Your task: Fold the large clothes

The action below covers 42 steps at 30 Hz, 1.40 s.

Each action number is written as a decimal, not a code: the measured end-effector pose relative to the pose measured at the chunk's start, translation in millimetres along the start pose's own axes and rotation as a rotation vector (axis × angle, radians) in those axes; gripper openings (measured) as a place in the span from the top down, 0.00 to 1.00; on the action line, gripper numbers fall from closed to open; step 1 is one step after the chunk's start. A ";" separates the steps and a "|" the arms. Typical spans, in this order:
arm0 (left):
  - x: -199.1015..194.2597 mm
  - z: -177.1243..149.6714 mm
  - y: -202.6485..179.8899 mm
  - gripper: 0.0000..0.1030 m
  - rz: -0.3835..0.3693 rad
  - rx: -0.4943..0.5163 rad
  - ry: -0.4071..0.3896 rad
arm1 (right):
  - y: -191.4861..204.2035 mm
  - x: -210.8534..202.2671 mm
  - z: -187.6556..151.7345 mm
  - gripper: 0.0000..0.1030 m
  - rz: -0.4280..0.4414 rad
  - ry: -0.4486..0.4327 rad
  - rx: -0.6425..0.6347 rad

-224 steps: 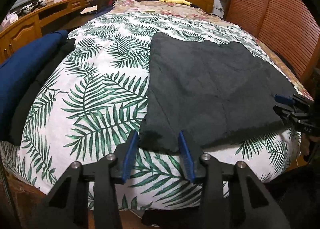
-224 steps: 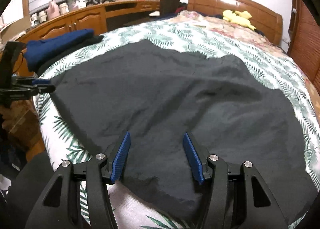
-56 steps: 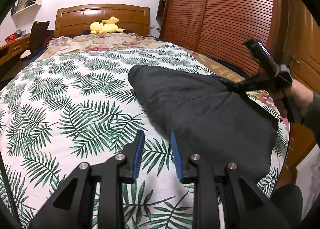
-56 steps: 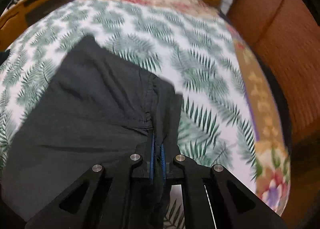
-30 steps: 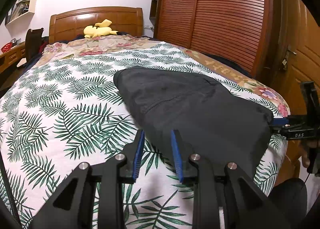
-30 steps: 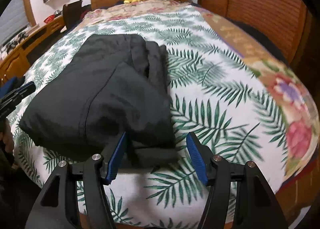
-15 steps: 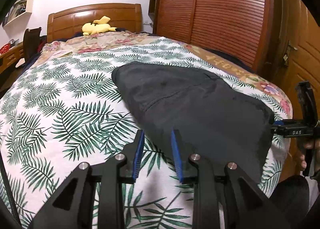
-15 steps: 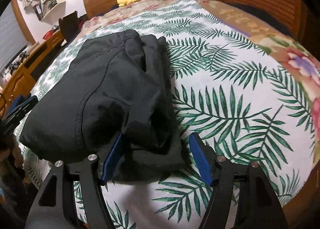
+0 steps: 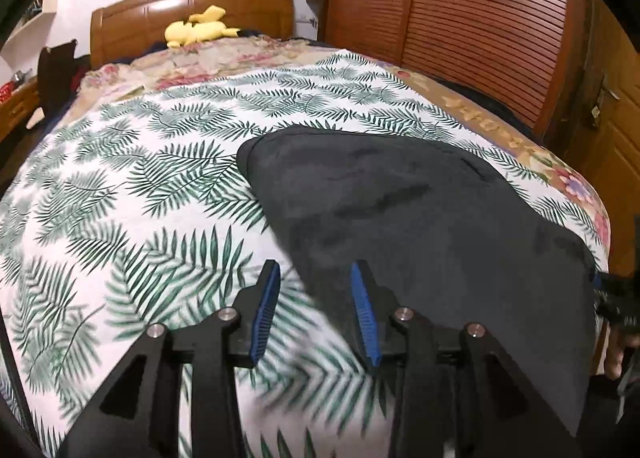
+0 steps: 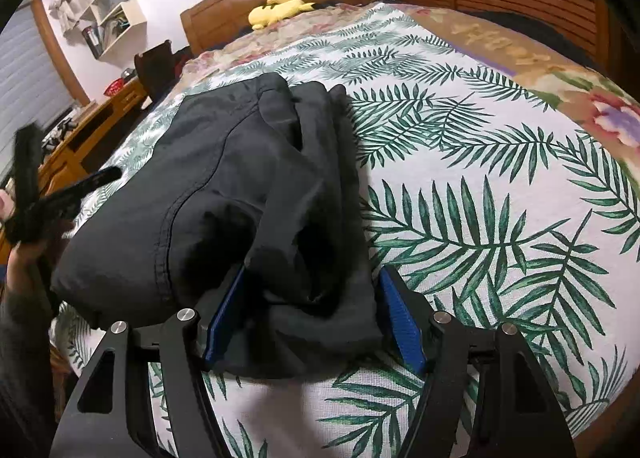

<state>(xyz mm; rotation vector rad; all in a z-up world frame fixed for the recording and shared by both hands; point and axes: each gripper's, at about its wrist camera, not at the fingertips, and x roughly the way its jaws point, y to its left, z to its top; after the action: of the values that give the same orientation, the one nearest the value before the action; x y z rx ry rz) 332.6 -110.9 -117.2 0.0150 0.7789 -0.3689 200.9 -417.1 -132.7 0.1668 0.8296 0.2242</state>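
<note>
A dark grey garment (image 9: 420, 217), folded over on itself, lies on the palm-leaf bedspread (image 9: 140, 185). It also shows in the right wrist view (image 10: 224, 185), with bunched folds at its near corner. My left gripper (image 9: 316, 310) is open and empty, its right finger over the garment's near left edge. My right gripper (image 10: 312, 318) is open wide, with the garment's bunched corner lying between its jaws. The left gripper appears blurred at the left of the right wrist view (image 10: 60, 193).
A wooden headboard (image 9: 192, 13) with a yellow plush toy (image 9: 200, 29) is at the far end. Slatted wooden wardrobe doors (image 9: 460, 17) run along the right side. A wooden desk (image 10: 92, 125) and wall shelves (image 10: 108, 9) stand to the left.
My right gripper has moved forward so the garment's bunched corner now sits between its open jaws. My left gripper has shifted closer to the garment's near edge.
</note>
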 end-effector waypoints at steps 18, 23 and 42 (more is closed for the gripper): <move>109.2 59.2 18.1 0.40 0.129 0.044 0.144 | 2.1 -1.5 -5.6 0.34 0.030 -0.008 -0.034; 125.6 71.5 18.1 0.29 0.166 0.060 0.137 | 1.3 -1.2 -5.5 0.34 0.036 -0.013 -0.031; 121.9 76.4 2.2 0.84 0.103 0.092 0.136 | 7.5 -6.5 6.2 0.86 0.171 -0.070 -0.056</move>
<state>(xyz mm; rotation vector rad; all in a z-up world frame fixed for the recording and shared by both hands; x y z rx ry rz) 464.9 -159.1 -146.8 0.1679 0.8912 -0.3077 200.3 -411.9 -122.1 0.1924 0.7394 0.4002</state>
